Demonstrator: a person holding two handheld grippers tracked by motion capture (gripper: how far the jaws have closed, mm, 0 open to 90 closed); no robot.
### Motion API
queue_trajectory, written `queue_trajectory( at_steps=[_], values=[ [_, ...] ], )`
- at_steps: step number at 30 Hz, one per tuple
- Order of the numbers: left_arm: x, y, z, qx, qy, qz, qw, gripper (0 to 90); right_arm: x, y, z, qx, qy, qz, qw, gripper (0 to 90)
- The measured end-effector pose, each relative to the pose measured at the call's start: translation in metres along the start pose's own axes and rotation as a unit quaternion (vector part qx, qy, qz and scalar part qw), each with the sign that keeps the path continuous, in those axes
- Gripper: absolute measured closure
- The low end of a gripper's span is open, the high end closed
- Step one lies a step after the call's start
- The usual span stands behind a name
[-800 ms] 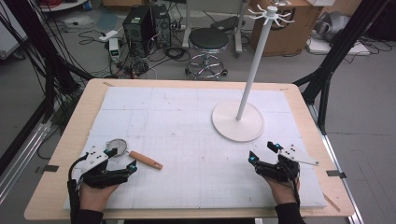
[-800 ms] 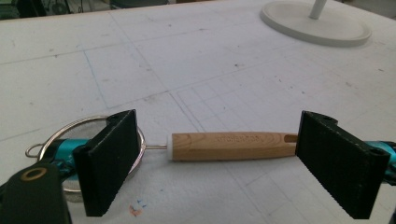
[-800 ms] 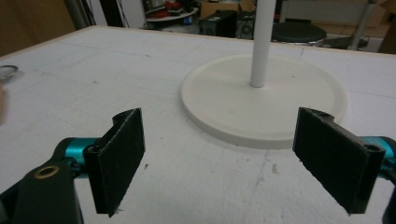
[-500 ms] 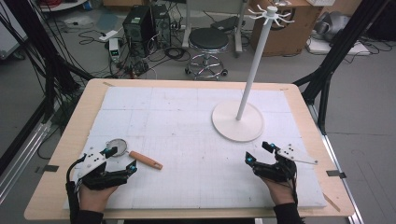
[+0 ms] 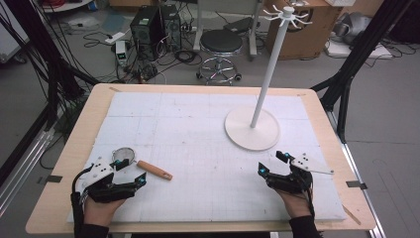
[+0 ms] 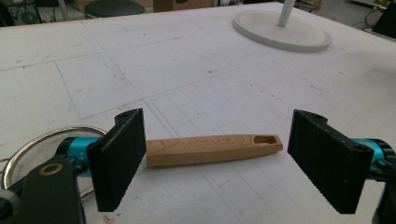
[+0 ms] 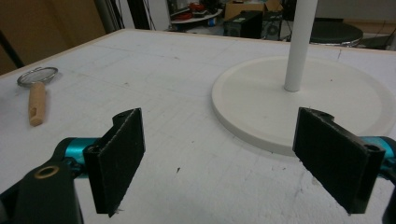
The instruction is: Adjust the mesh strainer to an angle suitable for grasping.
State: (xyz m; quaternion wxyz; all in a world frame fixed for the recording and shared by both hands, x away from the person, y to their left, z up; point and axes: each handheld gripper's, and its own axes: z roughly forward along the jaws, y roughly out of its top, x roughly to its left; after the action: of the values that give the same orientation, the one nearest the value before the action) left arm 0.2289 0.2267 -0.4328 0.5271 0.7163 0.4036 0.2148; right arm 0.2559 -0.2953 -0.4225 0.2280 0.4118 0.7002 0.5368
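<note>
Two grippers rest spread and empty near the lower edge of the high view. The left gripper (image 5: 130, 172) sits just beside a small mesh strainer (image 5: 125, 157) at lower left, whose smooth, rounded wooden handle (image 6: 214, 149) lies flat between its jaws, untouched. A grip near the handle's slotted end would likely let the wire bowl tip or swing, and the slick wood could slide on the white foam mat (image 5: 198, 129). The right gripper (image 5: 275, 163) faces a white hook stand (image 5: 252, 128) with a round base.

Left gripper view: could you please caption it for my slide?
Open left gripper facing the strainer's wooden handle lying on the white mat, jaws clear of it.
</note>
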Motion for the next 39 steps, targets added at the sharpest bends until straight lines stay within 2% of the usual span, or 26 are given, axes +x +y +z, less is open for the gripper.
queue_trajectory(
  at_steps=[2, 6, 8, 9, 10, 11, 15, 16, 19, 21, 24, 26, 29, 33, 39],
  values=[
    [0.0, 0.0, 0.0, 0.002, -0.002, 0.001, 1.0, 26.0, 0.001, 0.0, 0.0, 0.0, 0.0, 0.0, 1.0, 15.7],
    [0.0, 0.0, 0.001, 0.013, -0.008, -0.004, 0.9999, 46.9, 0.001, 0.0, -0.001, -0.001, -0.002, -0.001, 1.0, 15.7],
    [0.0, 0.0, 0.002, 0.021, -0.009, -0.001, 0.9997, 53.8, 0.001, 0.0, -0.001, -0.002, -0.004, -0.001, 1.0, 15.7],
    [0.0, 0.0, 0.003, 0.027, -0.006, -0.001, 0.9996, 58.8, 0.001, -0.001, -0.001, -0.004, -0.006, -0.002, 1.0, 15.7],
    [0.0, -0.001, 0.006, 0.044, 0.001, -0.005, 0.999, 64.8, 0.001, -0.001, -0.002, -0.006, -0.008, -0.003, 0.9999, 15.7],
    [0.0, -0.001, 0.006, 0.044, 0.001, -0.005, 0.999, 69.4, 0.001, -0.001, -0.002, -0.006, -0.008, -0.001, 1.0, 15.7],
    [0.004, -0.004, 0.01, 0.066, -0.016, -0.015, 0.9976, 87.1, 0.0, -0.001, -0.003, -0.005, -0.007, 0.0, 1.0, 15.7],
    [0.005, -0.006, 0.014, 0.088, -0.026, -0.02, 0.9956, 88.9, 0.0, -0.001, -0.003, -0.004, -0.007, -0.002, 1.0, 15.7],
    [0.006, -0.009, 0.02, 0.106, -0.036, -0.027, 0.9933, 89.8, 0.0, -0.001, -0.003, -0.004, -0.005, -0.003, 1.0, 15.7],
    [0.006, -0.009, 0.022, 0.109, -0.039, -0.029, 0.9929, 90.0, 0.0, -0.001, -0.003, -0.004, -0.006, -0.004, 1.0, 15.7],
    [0.006, -0.009, 0.026, 0.111, -0.054, -0.02, 0.9922, 90.0, 0.0, -0.002, -0.003, -0.004, -0.008, -0.003, 1.0, 15.7],
    [0.006, -0.011, 0.03, 0.121, -0.061, -0.027, 0.9904, 90.0, -0.001, -0.002, -0.004, -0.005, -0.008, -0.001, 1.0, 15.7],
    [0.008, -0.013, 0.04, 0.154, -0.061, -0.037, 0.9856, 90.0, -0.002, -0.002, -0.005, -0.008, -0.011, 0.0, 0.9999, 15.7],
    [0.007, -0.012, 0.044, 0.154, -0.064, -0.034, 0.9854, 90.0, -0.002, -0.002, -0.005, -0.01, -0.012, 0.0, 0.9999, 15.7],
    [0.009, -0.009, 0.052, 0.16, -0.081, -0.038, 0.9831, 90.0, 0.0, -0.001, -0.004, -0.008, -0.012, -0.002, 0.9999, 15.7]
  ],
)
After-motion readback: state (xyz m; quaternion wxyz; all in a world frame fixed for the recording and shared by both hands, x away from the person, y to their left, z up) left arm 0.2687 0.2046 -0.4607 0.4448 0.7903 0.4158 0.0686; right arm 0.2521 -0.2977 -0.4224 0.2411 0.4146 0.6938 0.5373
